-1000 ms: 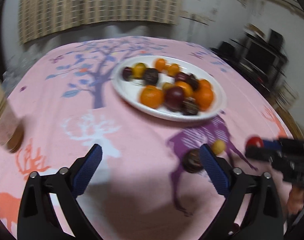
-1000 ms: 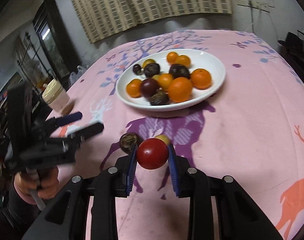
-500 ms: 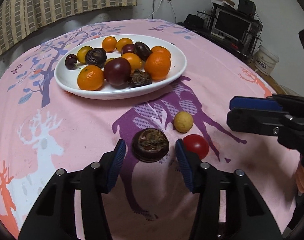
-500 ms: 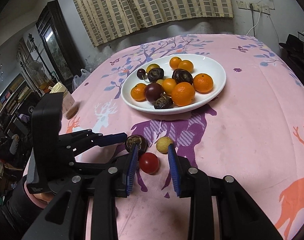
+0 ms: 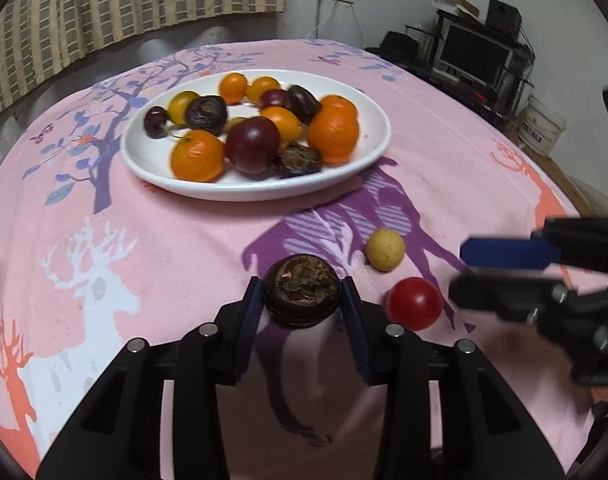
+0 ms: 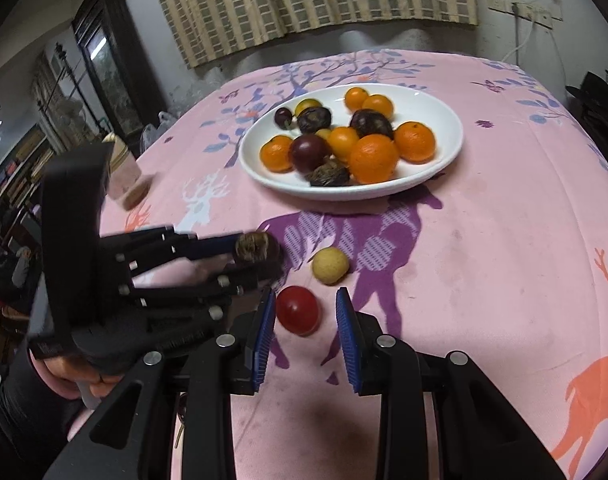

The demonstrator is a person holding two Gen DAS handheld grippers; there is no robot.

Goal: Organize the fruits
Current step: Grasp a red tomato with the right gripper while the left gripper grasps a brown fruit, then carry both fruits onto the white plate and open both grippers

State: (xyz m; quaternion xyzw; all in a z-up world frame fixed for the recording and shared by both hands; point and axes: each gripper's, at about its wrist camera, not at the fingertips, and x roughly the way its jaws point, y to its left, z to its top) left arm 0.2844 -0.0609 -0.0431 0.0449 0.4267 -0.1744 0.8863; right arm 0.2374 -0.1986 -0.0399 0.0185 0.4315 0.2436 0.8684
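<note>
A white plate [image 5: 378,128] [image 6: 444,120] of oranges, plums and dark fruits sits at the far middle of the pink tablecloth. Nearer lie a small yellow fruit [image 5: 385,249] [image 6: 330,265] and a red tomato [image 5: 414,303] [image 6: 297,310]. My left gripper [image 5: 301,298] [image 6: 260,256] is closing, both blue pads touching a dark brown fruit [image 5: 301,288] [image 6: 256,247] that rests on the cloth. My right gripper [image 6: 304,300] [image 5: 460,270] hovers over the tomato with its jaws narrow and nothing between them; the tomato lies on the cloth beneath.
A lidded pink cup [image 6: 124,176] stands near the table's left edge. A person's hand [image 6: 76,384] holds the left gripper's handle. Beyond the right edge are a shelf with a screen [image 5: 476,56] and a white bucket [image 5: 542,128].
The left gripper came forward over the dark brown fruit and its jaws closed from wide onto it. The tomato left the right gripper's pads and now lies on the cloth.
</note>
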